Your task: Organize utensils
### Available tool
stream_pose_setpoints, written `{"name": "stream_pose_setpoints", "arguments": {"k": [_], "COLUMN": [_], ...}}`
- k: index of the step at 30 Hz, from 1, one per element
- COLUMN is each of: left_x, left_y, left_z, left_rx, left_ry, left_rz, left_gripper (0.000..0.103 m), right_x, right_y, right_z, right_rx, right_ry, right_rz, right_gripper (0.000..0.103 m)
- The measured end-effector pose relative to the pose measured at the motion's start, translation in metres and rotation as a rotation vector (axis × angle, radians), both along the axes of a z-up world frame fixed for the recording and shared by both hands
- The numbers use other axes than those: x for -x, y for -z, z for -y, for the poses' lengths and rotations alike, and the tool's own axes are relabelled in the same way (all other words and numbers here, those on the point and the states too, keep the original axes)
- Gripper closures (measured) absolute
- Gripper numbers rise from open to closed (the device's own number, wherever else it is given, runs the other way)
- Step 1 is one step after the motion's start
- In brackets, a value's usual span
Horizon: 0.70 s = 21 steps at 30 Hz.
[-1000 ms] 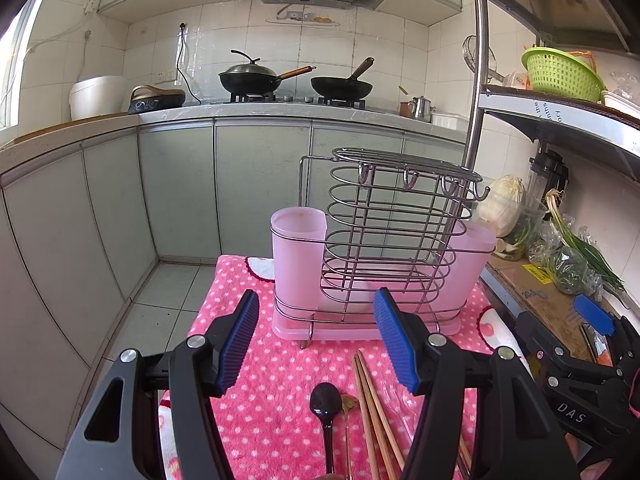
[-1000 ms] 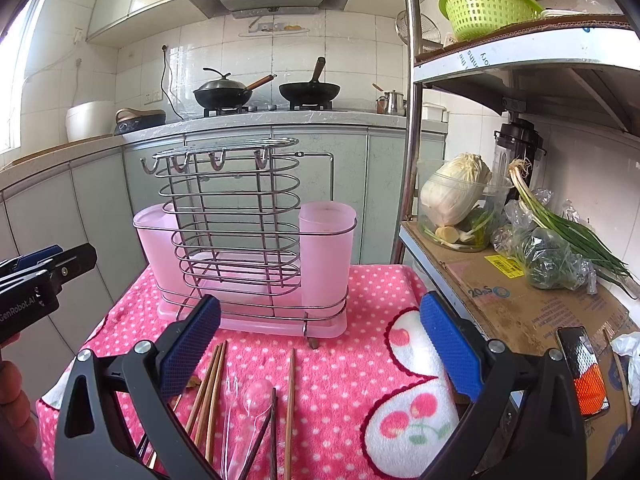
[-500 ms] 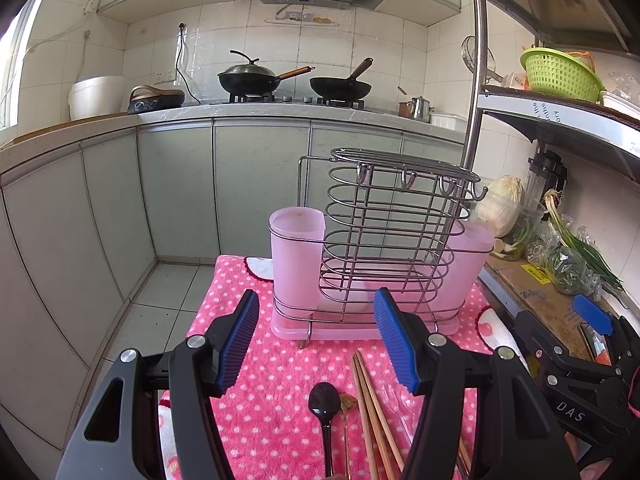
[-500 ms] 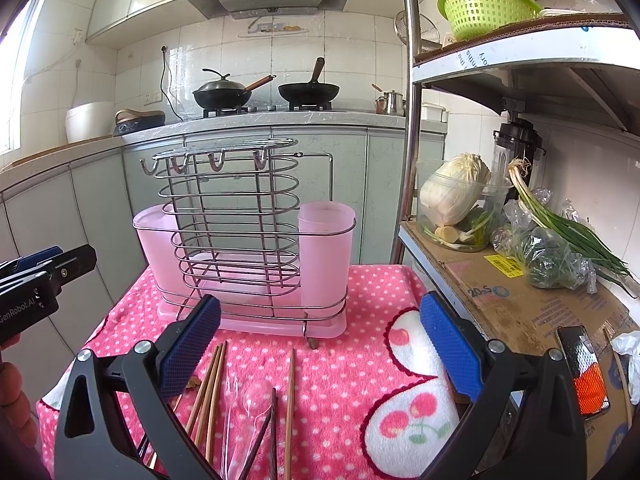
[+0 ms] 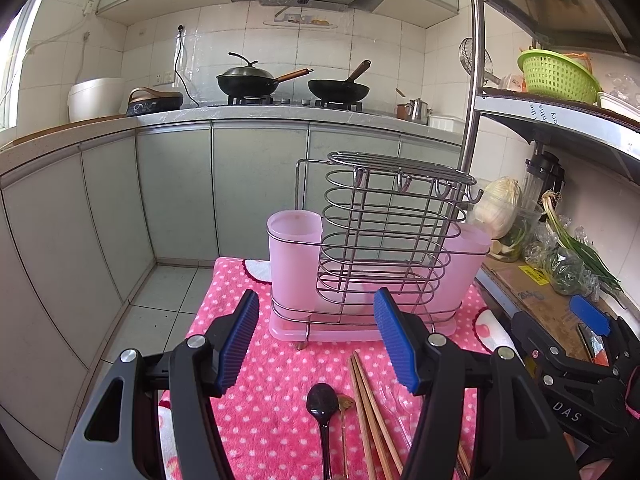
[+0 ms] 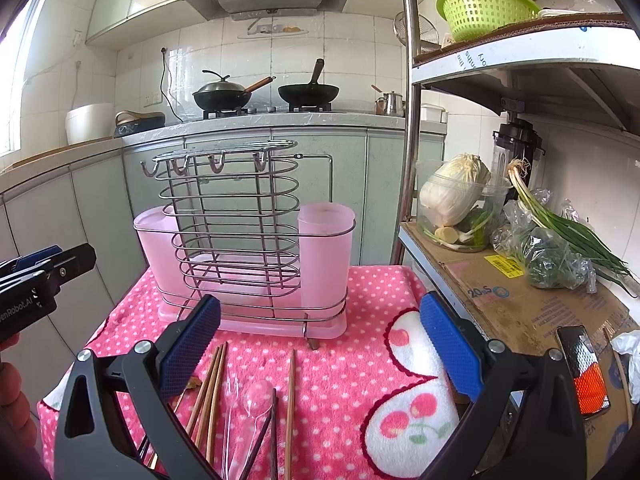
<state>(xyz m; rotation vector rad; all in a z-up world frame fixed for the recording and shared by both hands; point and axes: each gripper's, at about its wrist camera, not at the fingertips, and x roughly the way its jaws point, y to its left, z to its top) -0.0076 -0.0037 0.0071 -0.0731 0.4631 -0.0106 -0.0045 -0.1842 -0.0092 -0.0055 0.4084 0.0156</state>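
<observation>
Wooden chopsticks, a glossy dark spoon and a clear plastic spoon lie flat on the fuzzy pink polka-dot cloth, at 6 o'clock from the wire-and-pink-plastic utensil rack. My left gripper hangs wide open and empty above them; my right gripper, wider still, holds nothing. Handles run off the bottom edge. A cardboard box of greens sits at 3 o'clock.

Left wrist view low above pink cloth, facing utensil rack from left-front, right wrist view alongside, facing same rack from right-front, both near, sharing rack, cloth, stove counter.
</observation>
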Motion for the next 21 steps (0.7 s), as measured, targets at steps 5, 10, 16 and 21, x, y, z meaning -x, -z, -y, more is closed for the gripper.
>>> {"name": "stream_pose_setpoints", "arguments": {"k": [5,10,16,21], "left_x": [0.0009,0.0028,0.0037,0.0043], "left_y": [-0.0001,-0.0015,-0.0016,-0.0015], "left_z": [-0.0003,0.0007,0.0009,0.0010], "left_rx": [0.001,-0.002,-0.001,-0.002], "left_ry": [0.003,0.006,0.007,0.007], "left_rz": [0.004,0.010,0.013,0.013], "left_gripper": [0.043,0.043,0.043,0.043], "right_x": [-0.0003,0.0018,0.0032,0.0037], "right_y": [-0.0001,-0.0023,-0.0032,-0.0027], "right_z": [-0.0001,0.0015,0.0020,0.0020], "right_rx": [0.000,-0.005,-0.007,-0.007], "right_ry": [0.001,0.003,0.004,0.005], "right_rz": [0.001,0.007,0.011,0.012], "right_gripper": [0.003,0.003,0.003,0.003]}}
